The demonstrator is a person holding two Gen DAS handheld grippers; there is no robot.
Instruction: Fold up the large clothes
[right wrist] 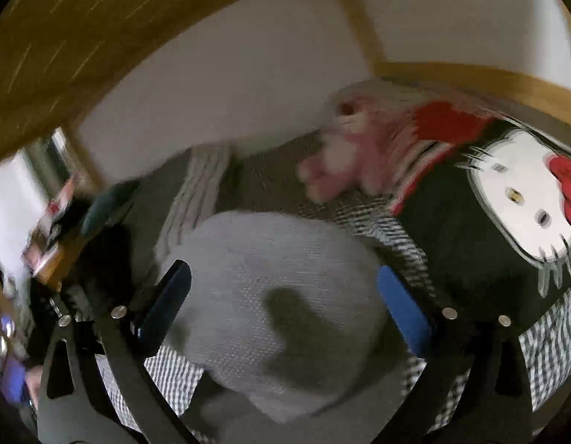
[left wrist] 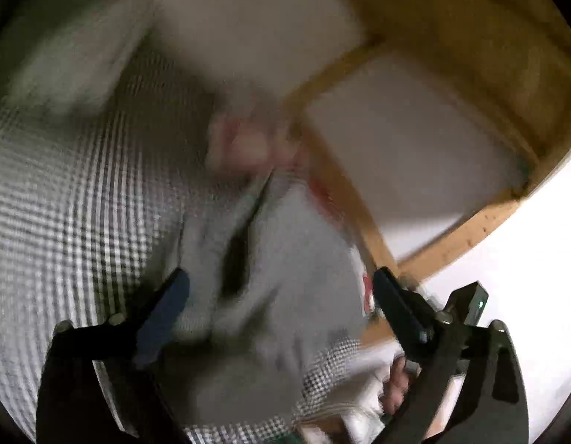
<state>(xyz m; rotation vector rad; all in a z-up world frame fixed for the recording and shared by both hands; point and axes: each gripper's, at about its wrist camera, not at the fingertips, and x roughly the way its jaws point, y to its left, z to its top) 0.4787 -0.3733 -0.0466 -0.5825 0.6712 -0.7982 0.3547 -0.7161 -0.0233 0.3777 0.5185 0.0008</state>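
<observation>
Grey knit garment (right wrist: 281, 296) lies rumpled on checked cover (right wrist: 389, 218).

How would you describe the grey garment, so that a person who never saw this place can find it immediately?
Start from the checked black-and-white bedcover below the wooden frame. On it, near a black cushion with a white cat face and a pink plush toy, lies the grey garment. Unlike its neighbours, it is plain light grey, a soft rounded heap without any print.

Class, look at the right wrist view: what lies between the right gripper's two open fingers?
In the right wrist view, a bunched grey garment lies between the fingers of the right gripper, resting on the checked cover; the pads stand clear of it.
</observation>
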